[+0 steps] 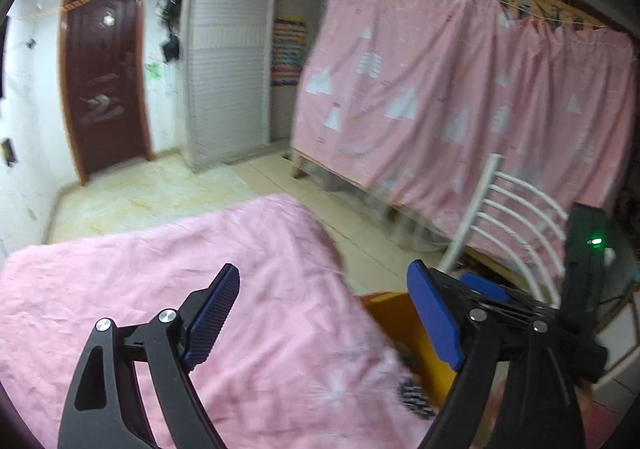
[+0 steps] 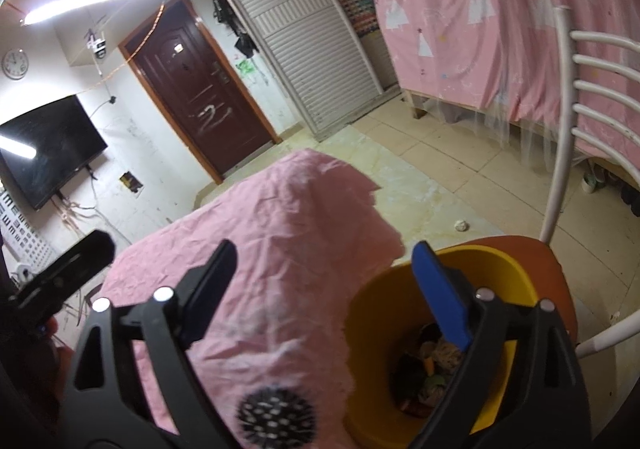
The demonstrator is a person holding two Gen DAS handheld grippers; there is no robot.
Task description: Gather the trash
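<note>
Both tongs, left and right, gaping, empty. Round yellow plastic bin holds trash; crumpled white wad left on floor.

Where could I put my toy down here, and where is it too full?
The pink cloth is bare from its far end by the floor back to the black dotted patch. The tiled floor between the cloth and the curtained bed is open, bar one crumpled scrap. The yellow bin on the chair holds trash.

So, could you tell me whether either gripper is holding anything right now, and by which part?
Nothing is held: the left gripper and the right gripper both stand open with empty jaws.
</note>
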